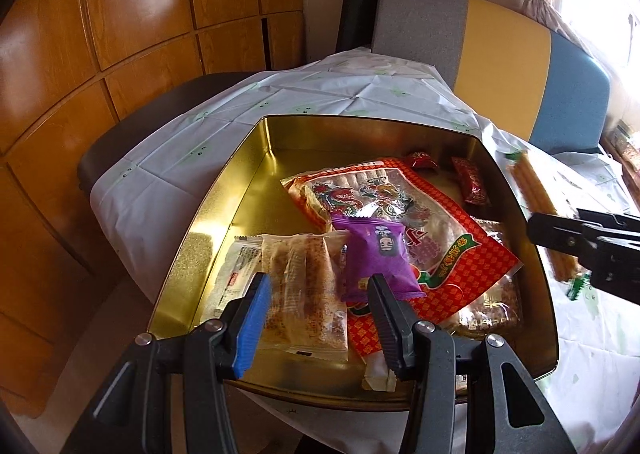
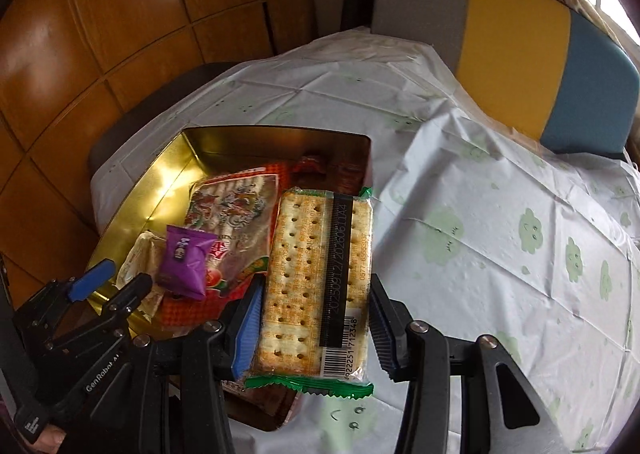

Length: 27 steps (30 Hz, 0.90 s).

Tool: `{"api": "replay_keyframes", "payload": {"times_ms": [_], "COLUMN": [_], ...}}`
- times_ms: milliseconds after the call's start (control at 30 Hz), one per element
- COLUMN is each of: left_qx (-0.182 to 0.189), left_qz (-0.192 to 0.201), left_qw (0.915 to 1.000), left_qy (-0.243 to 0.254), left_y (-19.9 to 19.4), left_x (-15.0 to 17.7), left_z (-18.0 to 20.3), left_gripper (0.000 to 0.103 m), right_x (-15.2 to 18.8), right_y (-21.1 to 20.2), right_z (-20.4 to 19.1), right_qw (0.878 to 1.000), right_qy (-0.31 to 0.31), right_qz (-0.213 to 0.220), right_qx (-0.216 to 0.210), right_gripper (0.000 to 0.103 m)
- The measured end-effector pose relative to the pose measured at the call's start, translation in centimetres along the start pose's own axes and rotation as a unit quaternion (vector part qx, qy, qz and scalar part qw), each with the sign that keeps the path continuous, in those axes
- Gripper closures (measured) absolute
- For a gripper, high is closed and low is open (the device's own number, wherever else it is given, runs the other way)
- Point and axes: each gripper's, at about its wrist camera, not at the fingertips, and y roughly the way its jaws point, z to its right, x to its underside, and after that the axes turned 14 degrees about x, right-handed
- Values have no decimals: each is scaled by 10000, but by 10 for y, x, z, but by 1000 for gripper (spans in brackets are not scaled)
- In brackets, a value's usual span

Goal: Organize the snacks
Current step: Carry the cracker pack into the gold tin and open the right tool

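A gold tin (image 1: 224, 210) sits on the table and holds snacks: a large red packet (image 1: 404, 214), a purple packet (image 1: 380, 258), a clear-wrapped cake (image 1: 304, 294) and small red candies (image 1: 472, 178). My left gripper (image 1: 320, 306) hovers open over the tin's near edge, above the cake and purple packet, holding nothing. My right gripper (image 2: 316, 314) is shut on a green-edged cracker packet (image 2: 320, 282), held above the tin's right rim (image 2: 368, 162). In the left wrist view the cracker packet (image 1: 540, 214) and right gripper (image 1: 560, 238) show at the right. The left gripper (image 2: 108, 286) shows in the right wrist view.
A white cloth with green prints (image 2: 500, 234) covers the table. A grey, yellow and blue chair back (image 2: 516, 38) stands behind it. Wooden panelling (image 1: 100, 54) runs along the left. More snack packets (image 1: 628, 142) lie at the far right.
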Motion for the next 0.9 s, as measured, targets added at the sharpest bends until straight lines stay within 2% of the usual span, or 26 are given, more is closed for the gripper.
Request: {"api": "replay_keyframes", "payload": {"times_ms": [200, 433, 667, 900], "left_qx": [47, 39, 14, -64], "left_qz": [37, -11, -28, -14], "left_qw": [10000, 10000, 10000, 9999], "left_qy": [8, -30, -44, -137], "left_y": [0, 3, 5, 7], "left_x": [1, 2, 4, 4], "left_z": [-1, -3, -4, -9], "left_gripper": [52, 52, 52, 52], "right_x": [-8, -15, -11, -7], "right_y": [9, 31, 62, 56], "right_z": [-29, -40, -46, -38], "right_qw": [9997, 9994, 9979, 9994], "right_qy": [-242, -308, -399, -158], "right_qz": [-4, -162, -408, -264], "right_qx": [-55, 61, 297, 145], "right_gripper": [54, 54, 54, 53]}}
